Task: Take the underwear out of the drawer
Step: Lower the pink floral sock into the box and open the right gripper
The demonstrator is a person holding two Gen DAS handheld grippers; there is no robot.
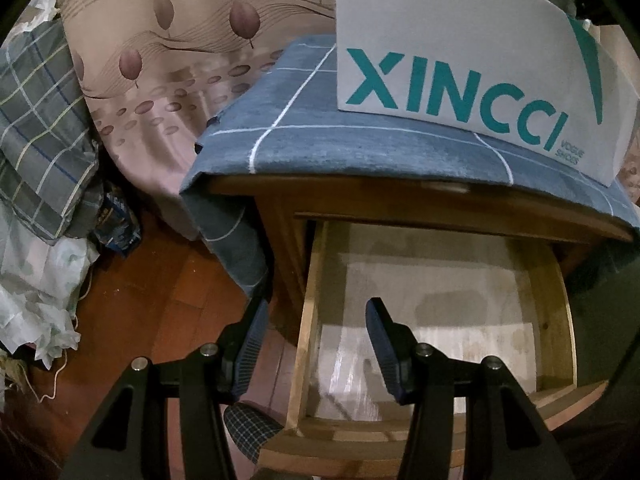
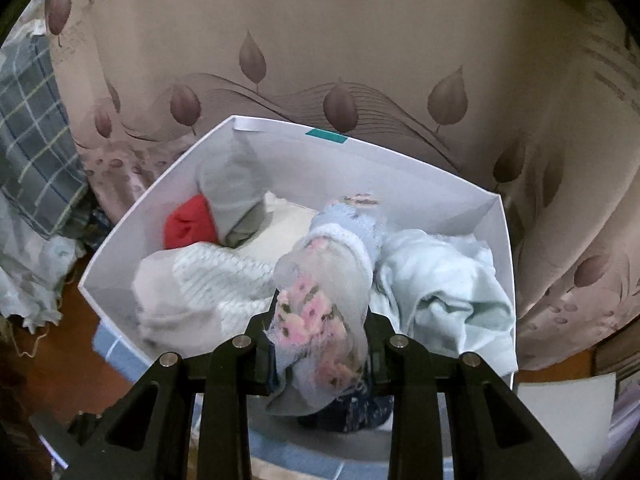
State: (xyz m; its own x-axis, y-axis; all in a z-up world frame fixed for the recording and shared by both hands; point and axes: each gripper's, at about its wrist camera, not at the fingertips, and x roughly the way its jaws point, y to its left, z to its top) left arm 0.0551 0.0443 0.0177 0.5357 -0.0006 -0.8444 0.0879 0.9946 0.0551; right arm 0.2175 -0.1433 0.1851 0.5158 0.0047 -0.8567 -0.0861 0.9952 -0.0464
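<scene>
Over white box (image 2: 400, 168), sheer floral underwear (image 2: 320, 312), bunched, pink flowers, pale trim

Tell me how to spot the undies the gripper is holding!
Find the white shoebox in front of the leaf-print curtain. Above its near edge hangs the floral underwear, pinched in the right gripper. Only it has pink flowers; the box's other clothes are plain red, grey or pale.

White box (image 1: 460, 32) lettered in teal. Blue cloth (image 1: 360, 148) lined with white checks. Beige curtain (image 2: 360, 60) printed with mauve leaves. Underwear (image 2: 320, 312) patterned with pink flowers.
</scene>
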